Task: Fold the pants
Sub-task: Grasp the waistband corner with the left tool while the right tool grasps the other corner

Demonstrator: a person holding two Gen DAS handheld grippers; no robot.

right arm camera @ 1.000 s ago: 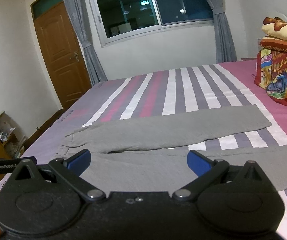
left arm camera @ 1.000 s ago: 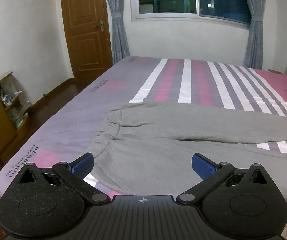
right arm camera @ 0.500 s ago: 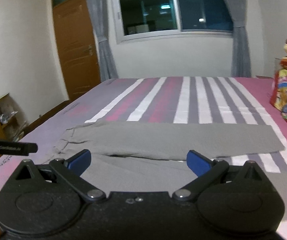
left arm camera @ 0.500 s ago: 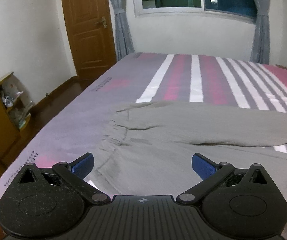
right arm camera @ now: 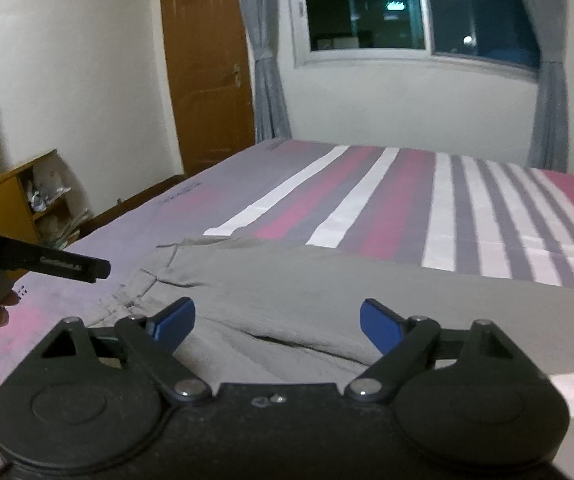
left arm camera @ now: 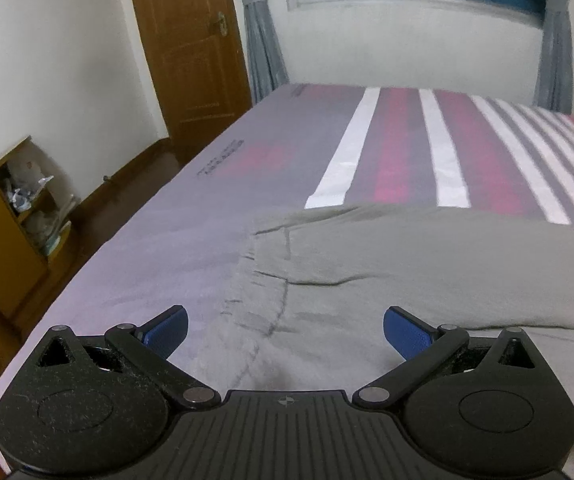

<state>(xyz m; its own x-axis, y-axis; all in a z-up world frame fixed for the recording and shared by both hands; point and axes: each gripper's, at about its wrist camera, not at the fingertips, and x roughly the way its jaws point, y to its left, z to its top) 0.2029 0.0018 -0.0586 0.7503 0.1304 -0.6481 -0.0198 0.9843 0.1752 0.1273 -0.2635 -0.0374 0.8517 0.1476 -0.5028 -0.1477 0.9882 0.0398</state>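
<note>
Nearest lens: left tool (left arm camera: pixel 285 330) spread over pants (left arm camera: pixel 407 272) waistband, nothing pinched. Right tool (right arm camera: pixel 277 322) spread, jaws just narrowing, nothing between, above crotch fold. Pants flat on striped bed (left arm camera: pixel 399 152). Beyond: door (left arm camera: pixel 191 48), window (right arm camera: pixel 419 8).

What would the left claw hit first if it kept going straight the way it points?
Probably the grey pants, near the waistband. The left claw stands open, angled down at it, with nothing between. Depth is hard to judge.
</note>
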